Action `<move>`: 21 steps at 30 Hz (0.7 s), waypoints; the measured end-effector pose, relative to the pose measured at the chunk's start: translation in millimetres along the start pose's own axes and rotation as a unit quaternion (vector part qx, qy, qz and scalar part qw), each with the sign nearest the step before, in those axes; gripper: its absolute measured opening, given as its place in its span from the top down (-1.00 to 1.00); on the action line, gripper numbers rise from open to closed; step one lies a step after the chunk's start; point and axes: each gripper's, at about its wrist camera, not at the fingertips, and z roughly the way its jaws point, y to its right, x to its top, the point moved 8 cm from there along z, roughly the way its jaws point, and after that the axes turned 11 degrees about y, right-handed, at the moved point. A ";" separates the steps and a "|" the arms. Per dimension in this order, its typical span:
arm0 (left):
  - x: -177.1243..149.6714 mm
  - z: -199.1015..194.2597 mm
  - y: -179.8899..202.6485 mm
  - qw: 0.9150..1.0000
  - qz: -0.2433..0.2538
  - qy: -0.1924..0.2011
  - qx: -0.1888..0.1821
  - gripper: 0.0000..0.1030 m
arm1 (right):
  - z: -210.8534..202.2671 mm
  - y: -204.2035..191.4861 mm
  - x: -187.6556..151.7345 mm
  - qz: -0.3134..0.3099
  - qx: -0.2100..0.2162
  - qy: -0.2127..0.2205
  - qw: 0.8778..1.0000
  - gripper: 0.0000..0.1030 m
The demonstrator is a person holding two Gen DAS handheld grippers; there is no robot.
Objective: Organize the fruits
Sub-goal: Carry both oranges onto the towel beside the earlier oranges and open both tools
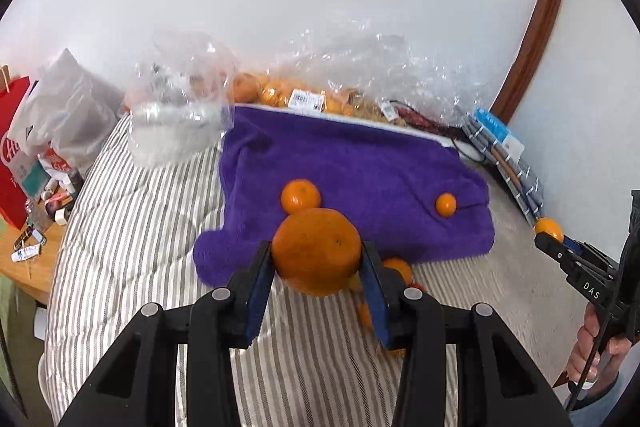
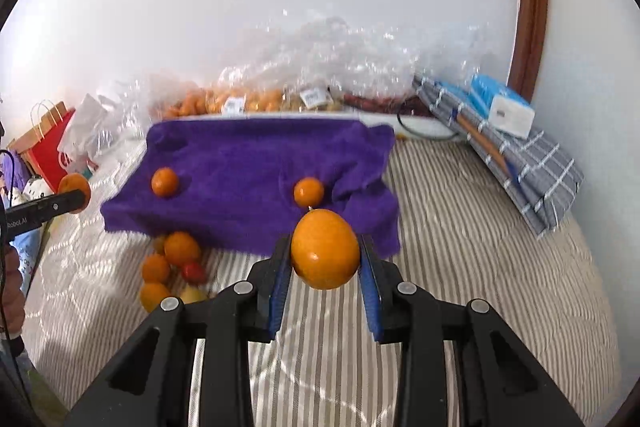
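Note:
My left gripper (image 1: 317,255) is shut on a large orange mandarin (image 1: 316,251), held above the striped bedding in front of a purple towel (image 1: 352,179). My right gripper (image 2: 325,251) is shut on a smaller oval orange fruit (image 2: 325,249); in the left wrist view it shows at the far right (image 1: 549,229). Two mandarins lie on the towel, one to the left (image 2: 164,181) and one to the right (image 2: 308,191). A loose pile of fruit (image 2: 172,267), several orange ones and a red one (image 2: 193,271), lies on the bedding at the towel's near left corner.
Clear plastic bags (image 2: 328,67) with more orange fruit stand against the white wall behind the towel. A folded checked cloth (image 2: 520,163) with a blue and white pack (image 2: 502,107) lies at the right. A red paper bag (image 1: 12,155) and small clutter sit at the left.

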 end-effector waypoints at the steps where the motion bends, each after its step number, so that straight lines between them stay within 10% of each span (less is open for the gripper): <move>1: 2.8 1.5 -0.1 1.000 0.000 0.002 0.001 0.21 | 0.3 0.0 5.3 0.001 0.002 0.004 1.000 0.37; 21: 31.6 87.6 -29.4 0.998 -0.031 0.005 0.049 0.21 | 96.1 10.1 35.3 0.028 0.004 0.010 1.000 0.37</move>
